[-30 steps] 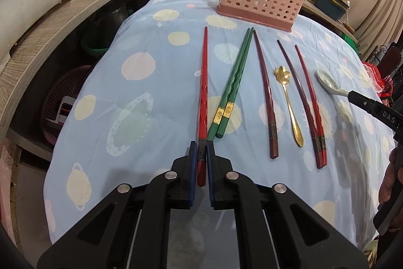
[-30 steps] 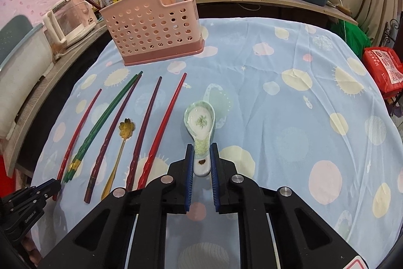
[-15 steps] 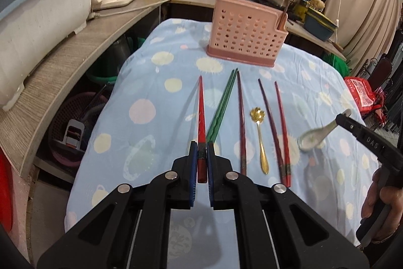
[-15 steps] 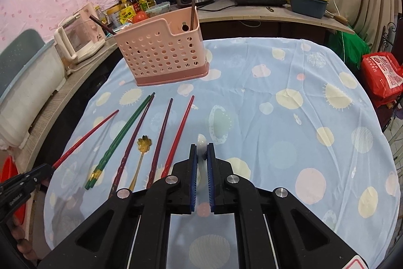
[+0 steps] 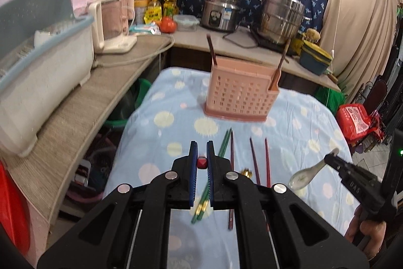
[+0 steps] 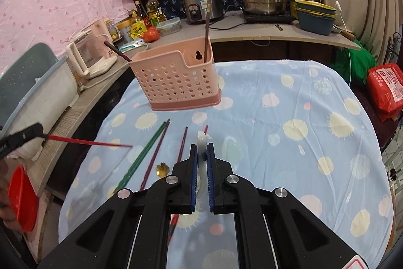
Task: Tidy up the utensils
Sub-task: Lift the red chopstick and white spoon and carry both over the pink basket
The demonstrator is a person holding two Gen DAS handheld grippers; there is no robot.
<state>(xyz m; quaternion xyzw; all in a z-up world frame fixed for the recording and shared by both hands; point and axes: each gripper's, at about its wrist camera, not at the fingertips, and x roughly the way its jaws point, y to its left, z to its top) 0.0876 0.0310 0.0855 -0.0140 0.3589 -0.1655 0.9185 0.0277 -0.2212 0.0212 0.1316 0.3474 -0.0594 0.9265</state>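
My left gripper [image 5: 201,151] is shut on a red chopstick [image 5: 202,163], held above the table and seen end-on; it shows along its length in the right wrist view [image 6: 88,142]. My right gripper [image 6: 201,150] is shut on the handle of a white ceramic spoon [image 6: 201,143], lifted off the cloth; the spoon also shows in the left wrist view [image 5: 306,174]. A pink perforated utensil basket [image 5: 240,95] stands at the table's far side with two dark chopsticks in it. Green chopsticks [image 5: 221,155], dark red chopsticks [image 5: 259,160] and a gold spoon [image 6: 162,169] lie on the blue cloth.
A counter runs along the left and back with a kettle [image 5: 110,22], a rice cooker [image 5: 220,11], a steel steamer pot [image 5: 280,17] and a large plastic tub [image 5: 42,62]. A red bag [image 5: 356,117] lies off the table's right side.
Both grippers have risen from the table. The left lifted the red chopstick and tilted it to point forward. The right lifted the white spoon off the cloth.
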